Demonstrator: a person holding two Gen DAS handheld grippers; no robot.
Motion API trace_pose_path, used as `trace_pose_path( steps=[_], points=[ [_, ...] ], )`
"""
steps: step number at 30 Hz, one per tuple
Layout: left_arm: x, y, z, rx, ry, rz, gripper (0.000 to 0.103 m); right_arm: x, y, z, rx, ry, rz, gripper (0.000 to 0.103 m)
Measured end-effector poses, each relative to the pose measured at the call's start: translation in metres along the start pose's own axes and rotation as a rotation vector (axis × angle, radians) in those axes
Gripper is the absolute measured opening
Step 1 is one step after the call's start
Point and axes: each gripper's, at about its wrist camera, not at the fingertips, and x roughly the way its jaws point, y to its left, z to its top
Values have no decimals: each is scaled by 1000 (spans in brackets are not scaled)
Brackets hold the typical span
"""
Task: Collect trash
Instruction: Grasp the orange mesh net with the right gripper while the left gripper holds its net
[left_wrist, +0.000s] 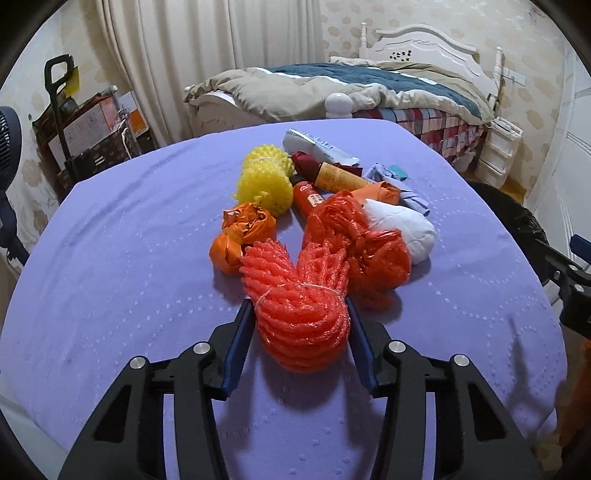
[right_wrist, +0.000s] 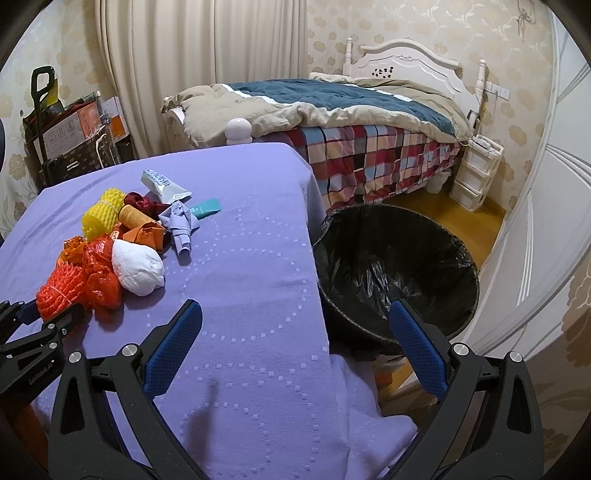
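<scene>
A red foam net bundle (left_wrist: 299, 306) lies at the near end of a trash pile on the purple-covered table (left_wrist: 129, 258). My left gripper (left_wrist: 297, 302) is shut on it, a blue pad pressing each side; in the right wrist view the same gripper (right_wrist: 48, 321) shows at the lower left. Behind the bundle lie a red plastic bag (left_wrist: 354, 236), an orange bag ball (left_wrist: 240, 236), a yellow foam net (left_wrist: 264, 181), a white wad (left_wrist: 410, 229) and a white tube (left_wrist: 317, 144). My right gripper (right_wrist: 295, 306) hangs open and empty over the table's right edge.
A round bin with a black liner (right_wrist: 369, 266) stands on the floor just right of the table. A bed (right_wrist: 332, 110) lies beyond, white drawers (right_wrist: 476, 173) beside it. Boxes and a trolley (right_wrist: 66, 133) stand at the far left.
</scene>
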Motion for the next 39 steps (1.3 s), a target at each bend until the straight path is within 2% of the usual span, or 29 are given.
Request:
trace_pose_path(
  steps=[7,15,17,22,25,29,32,39],
  points=[
    [-20,3,3,18,-54,0,48,-1,10,0,-24,-6,16,98],
    [-36,33,3,-17,-98,76,48,-4,33,3,-71,-10,59,96],
    [-36,42,1,-35,-98,92,48,-4,40,4,-84,-3,82,84],
    [-33,74,-4,-93,-92,144,48,-6,62,5,-115,8,140,76],
    [-32,92,-8,-125,-90,173,48,-7,81,6,-156,11,175,75],
    [-28,114,-12,-158,-87,218,48,-6,102,5,-190,28,231,67],
    [-25,130,-16,-190,-79,230,48,-3,119,6,-219,40,259,63],
    [-18,150,-22,-232,-63,234,48,6,153,5,-291,62,292,62]
  ],
)
